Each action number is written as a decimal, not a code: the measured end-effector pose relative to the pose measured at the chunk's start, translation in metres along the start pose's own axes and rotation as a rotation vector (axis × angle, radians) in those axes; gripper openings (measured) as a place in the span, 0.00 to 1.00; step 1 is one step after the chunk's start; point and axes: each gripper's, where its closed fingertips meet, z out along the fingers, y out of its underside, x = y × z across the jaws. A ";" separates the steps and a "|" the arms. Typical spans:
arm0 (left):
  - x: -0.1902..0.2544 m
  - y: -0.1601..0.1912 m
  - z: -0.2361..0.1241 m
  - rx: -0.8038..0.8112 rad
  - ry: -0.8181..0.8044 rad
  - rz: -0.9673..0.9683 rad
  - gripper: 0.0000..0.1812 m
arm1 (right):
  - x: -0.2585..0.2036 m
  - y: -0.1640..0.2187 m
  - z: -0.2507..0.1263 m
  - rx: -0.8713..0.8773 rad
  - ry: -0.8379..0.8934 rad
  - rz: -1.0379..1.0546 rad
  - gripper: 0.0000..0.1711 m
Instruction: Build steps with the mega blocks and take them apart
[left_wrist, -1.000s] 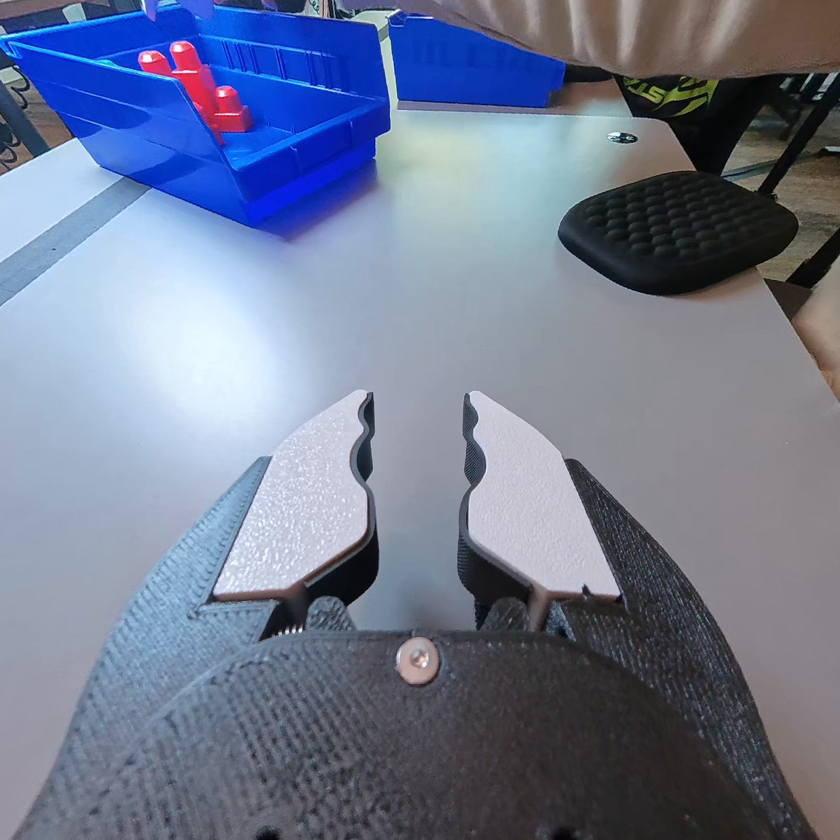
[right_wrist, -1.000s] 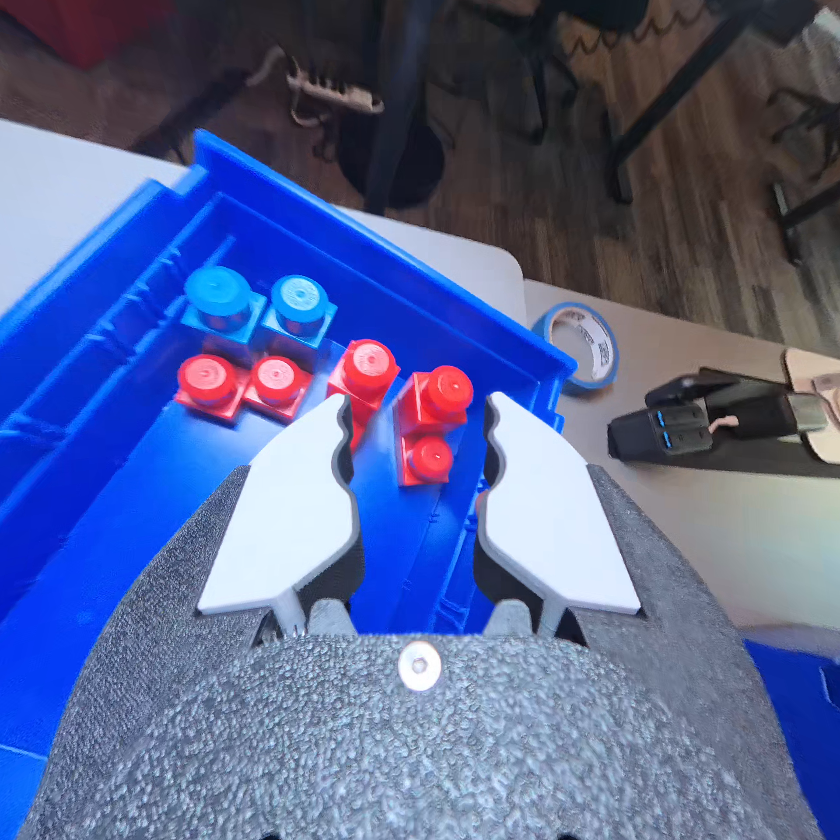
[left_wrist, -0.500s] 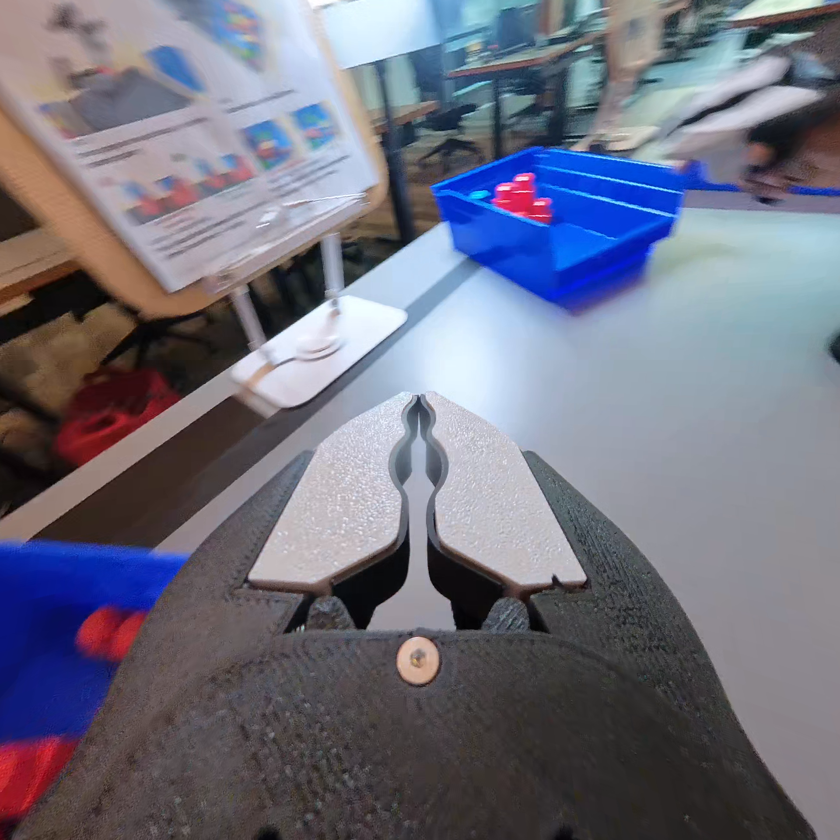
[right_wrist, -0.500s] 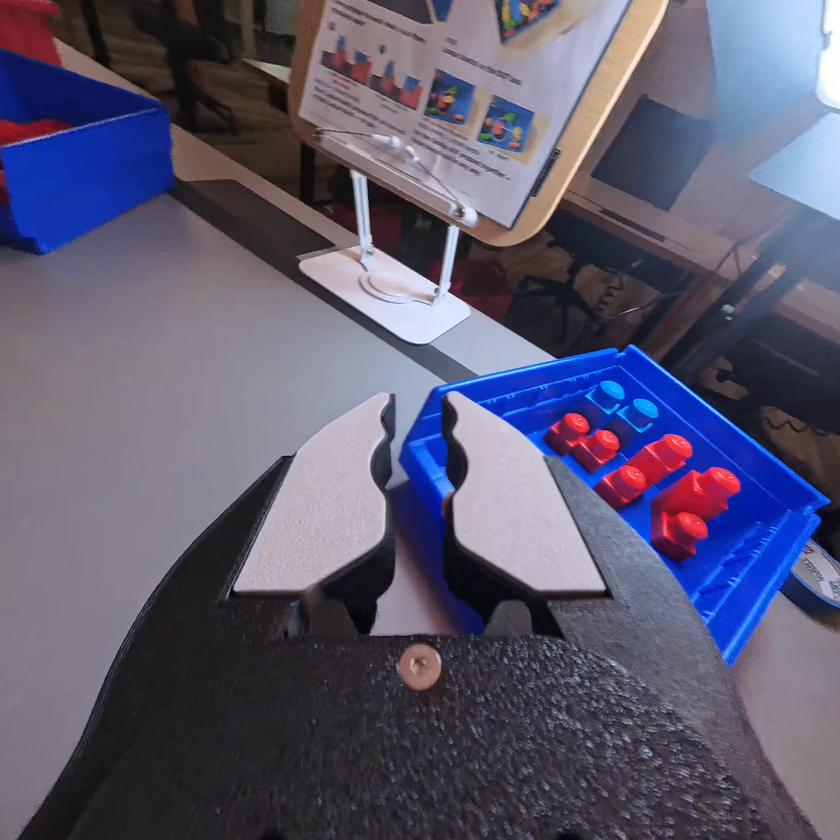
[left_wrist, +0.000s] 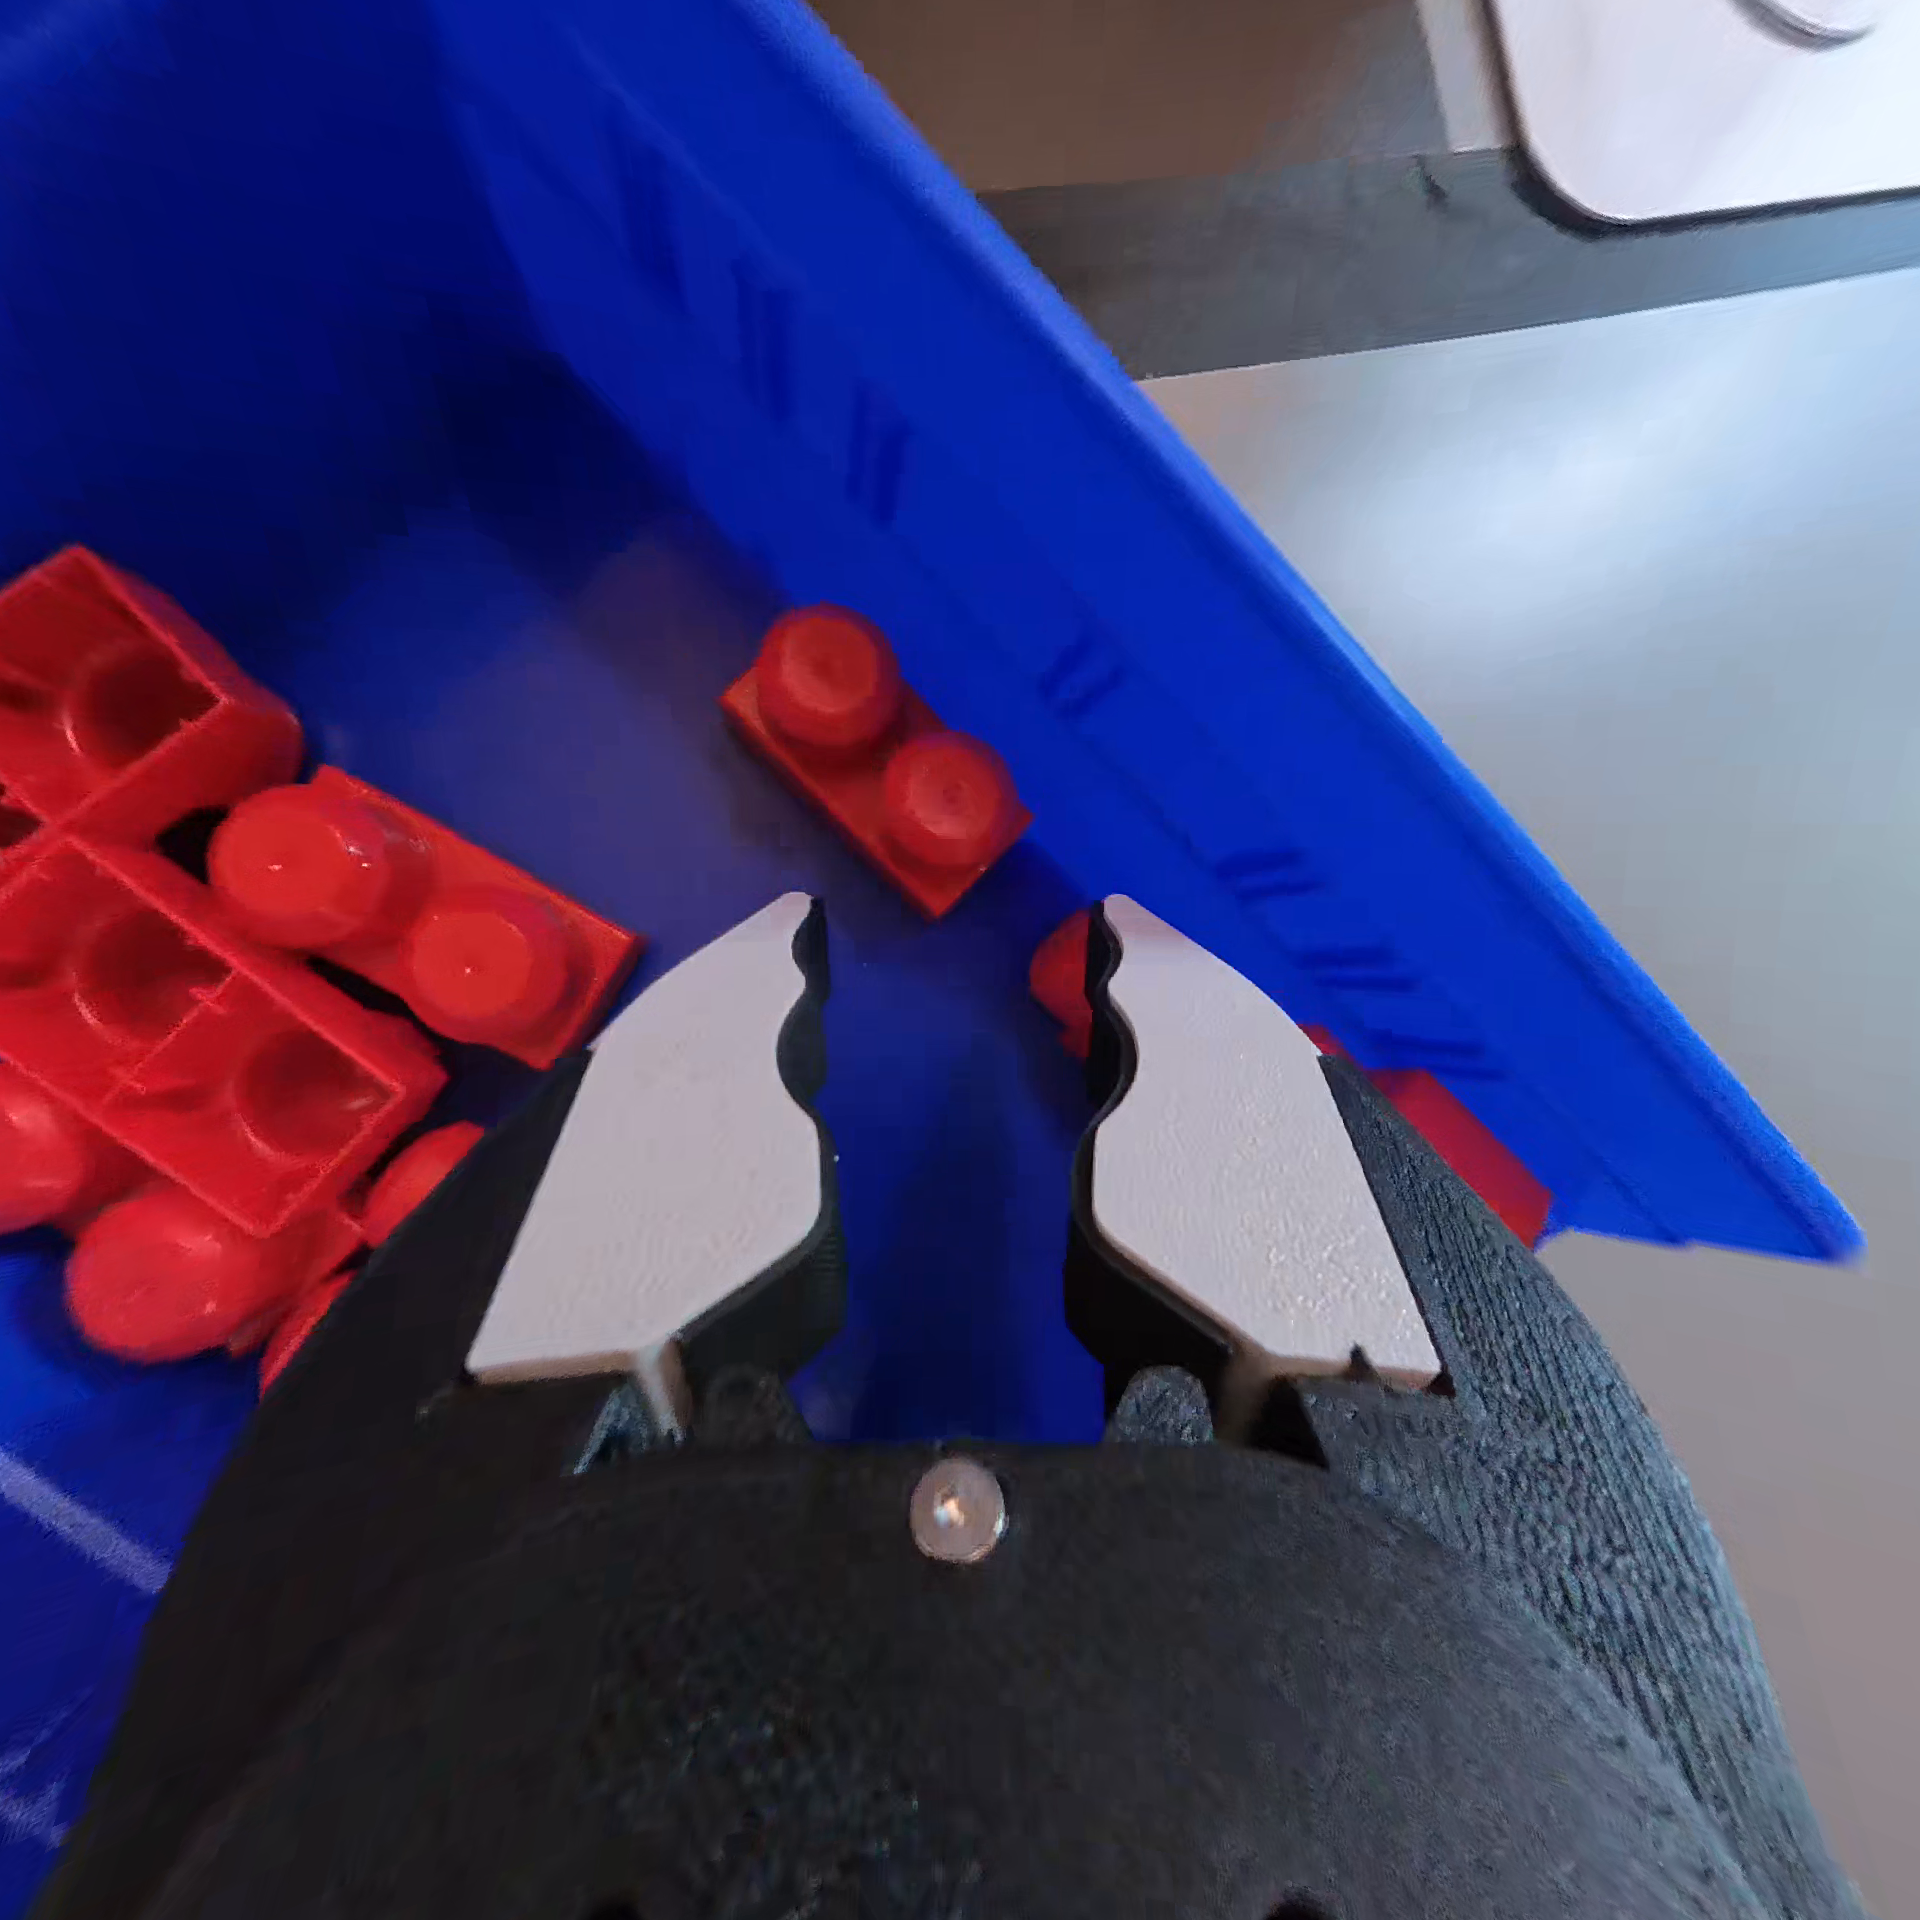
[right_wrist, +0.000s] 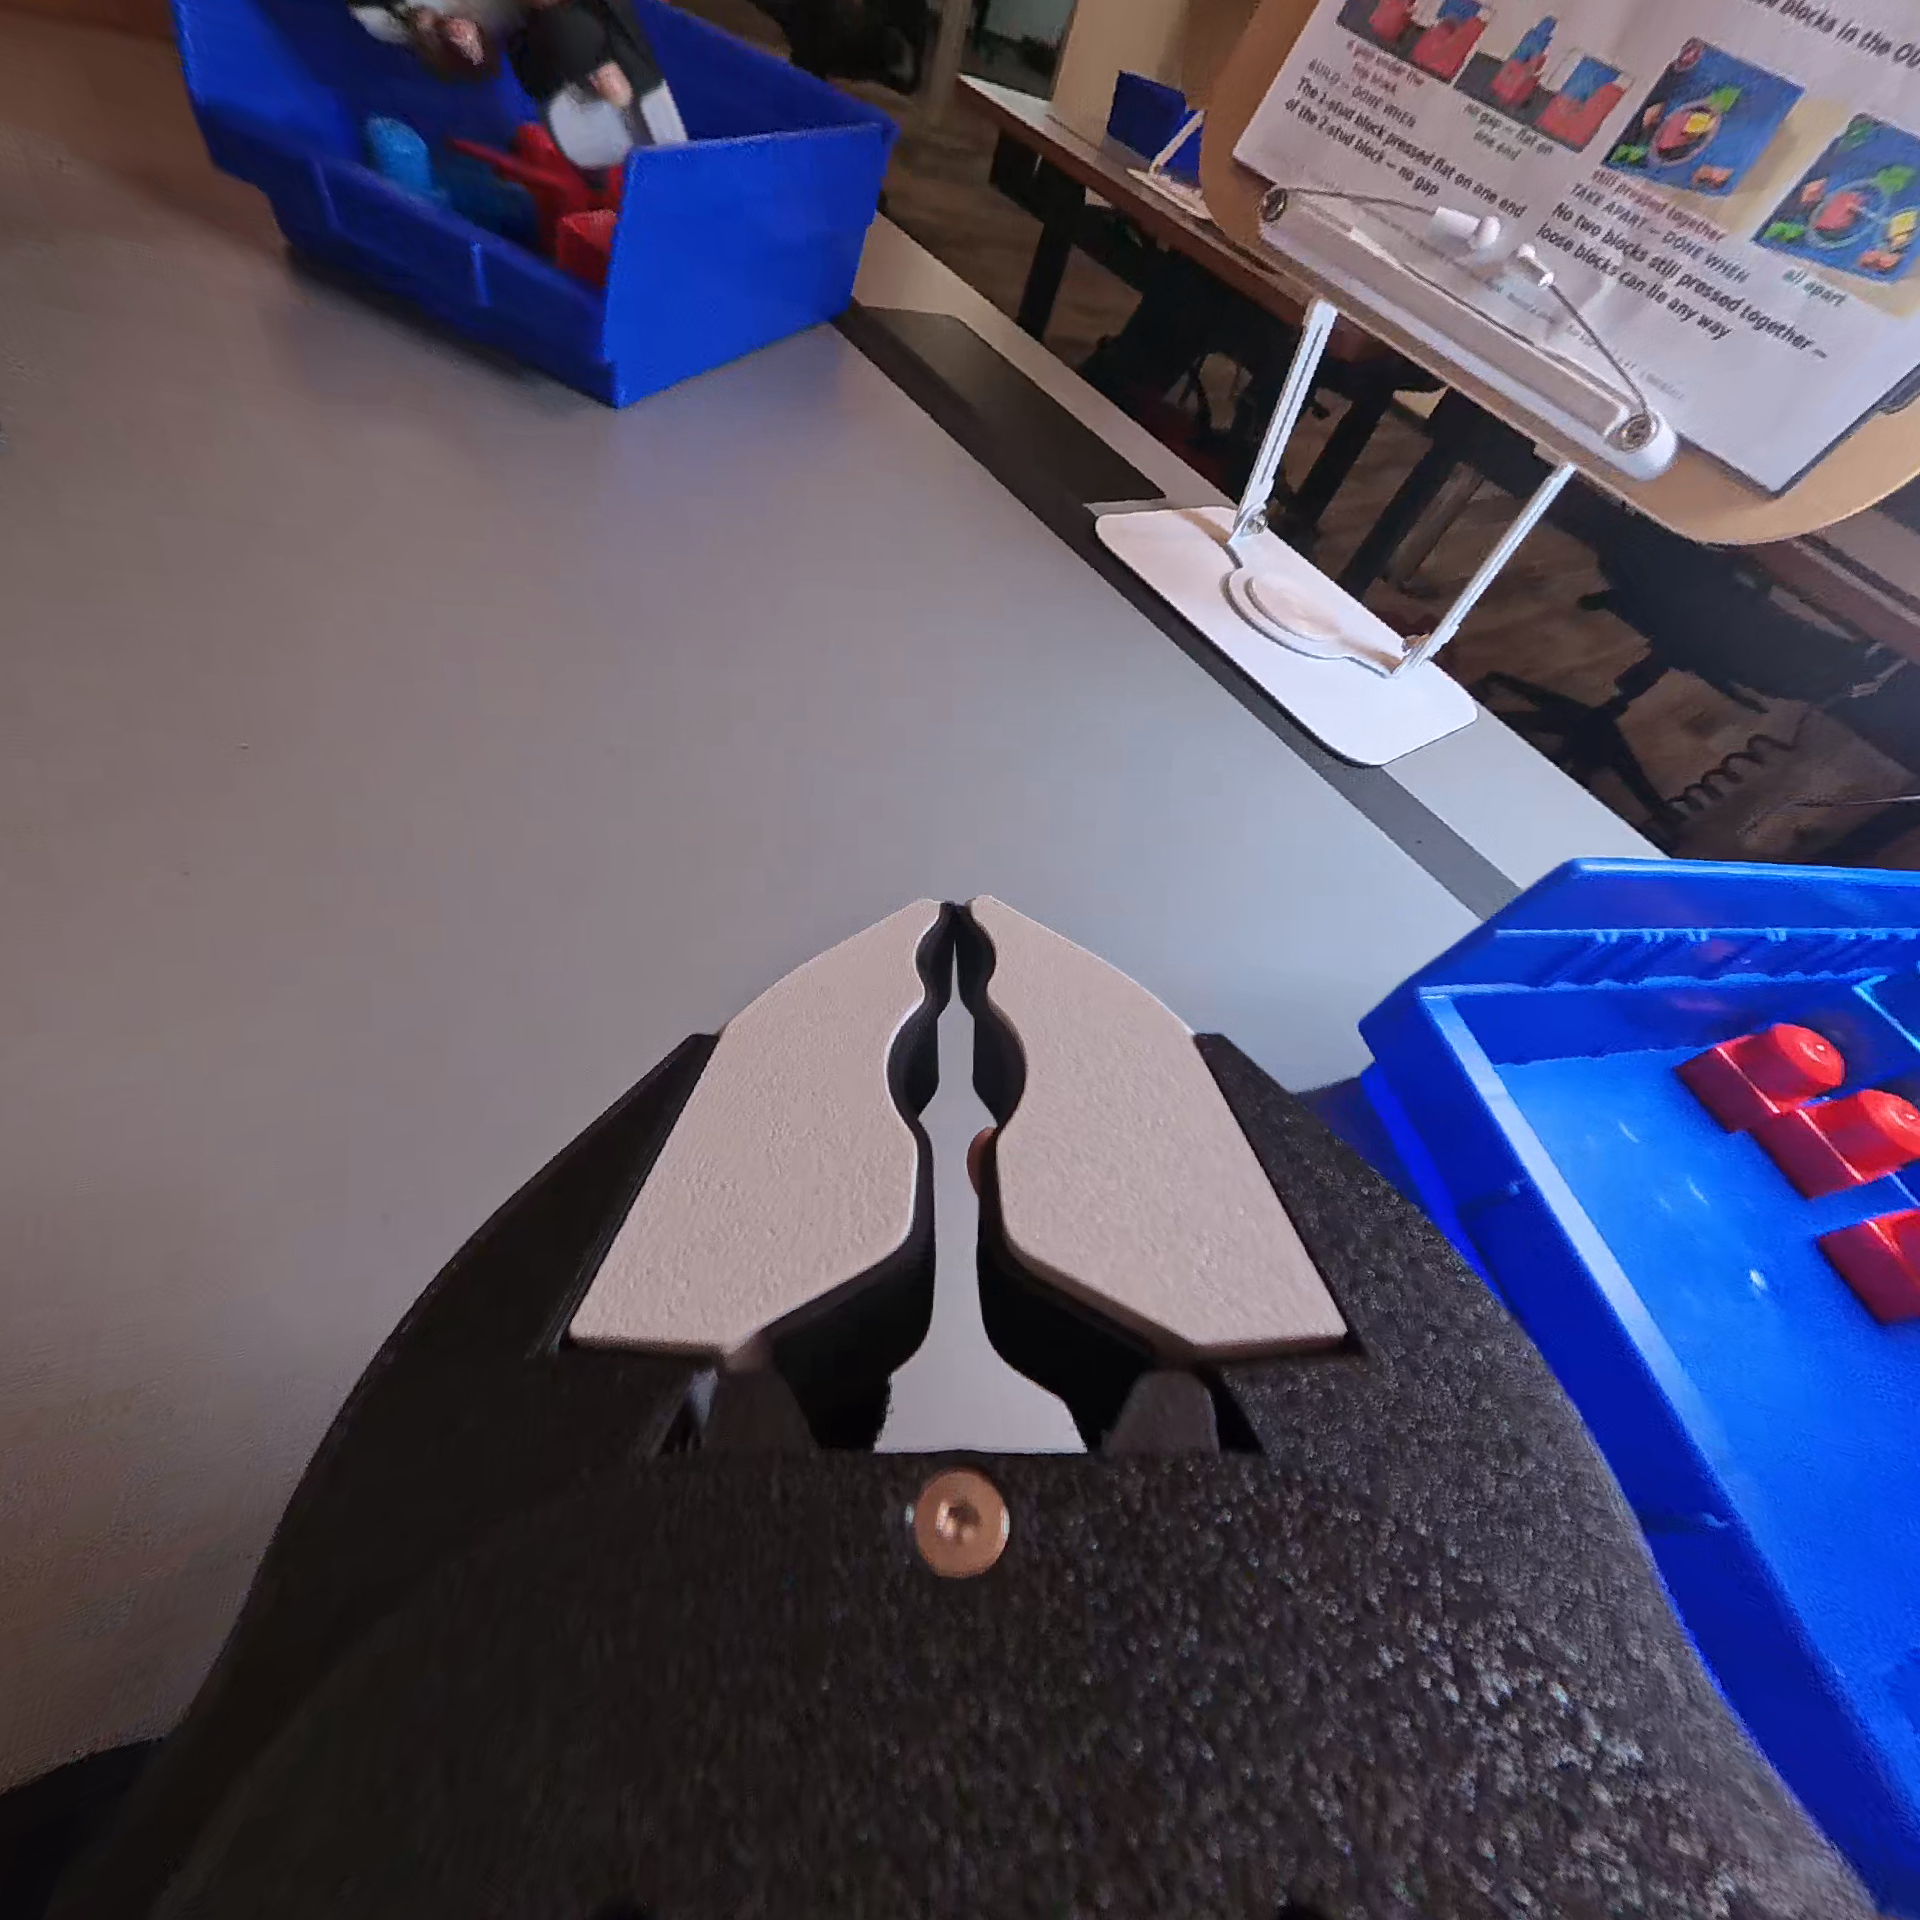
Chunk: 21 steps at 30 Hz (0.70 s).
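My left gripper (left_wrist: 956, 914) is open, low inside a blue bin (left_wrist: 935, 436). A red two-stud block (left_wrist: 873, 758) lies just ahead of the fingertips by the bin wall. Another red block (left_wrist: 1055, 987) is partly hidden under the right finger. A heap of red blocks (left_wrist: 260, 987) lies to the left. My right gripper (right_wrist: 958, 909) is shut above the grey table (right_wrist: 468, 727); a small reddish patch in the gap between its fingers cannot be made out. A second blue bin (right_wrist: 1538, 1195) to its right holds red blocks (right_wrist: 1766, 1070).
In the right wrist view the far blue bin (right_wrist: 727, 229) stands at the back left with the other gripper (right_wrist: 592, 114) in it. An instruction board (right_wrist: 1558, 187) on a white stand (right_wrist: 1288, 623) is at the table's far edge. Spacing between my two grippers at the tips: around 50 cm.
My left gripper has swung from over the table down into a blue bin and opened. My right gripper has closed fully and turned a little left of the near bin.
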 end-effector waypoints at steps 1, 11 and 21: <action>-0.003 0.000 0.007 -0.017 -0.005 -0.015 0.28 | -0.002 0.001 0.001 -0.001 -0.011 0.009 0.00; -0.030 -0.007 0.032 -0.059 -0.260 0.148 0.00 | -0.012 0.010 0.006 -0.022 -0.036 0.018 0.00; -0.019 -0.033 -0.052 0.168 -0.345 0.323 0.00 | -0.017 0.008 0.012 -0.002 -0.068 0.044 0.00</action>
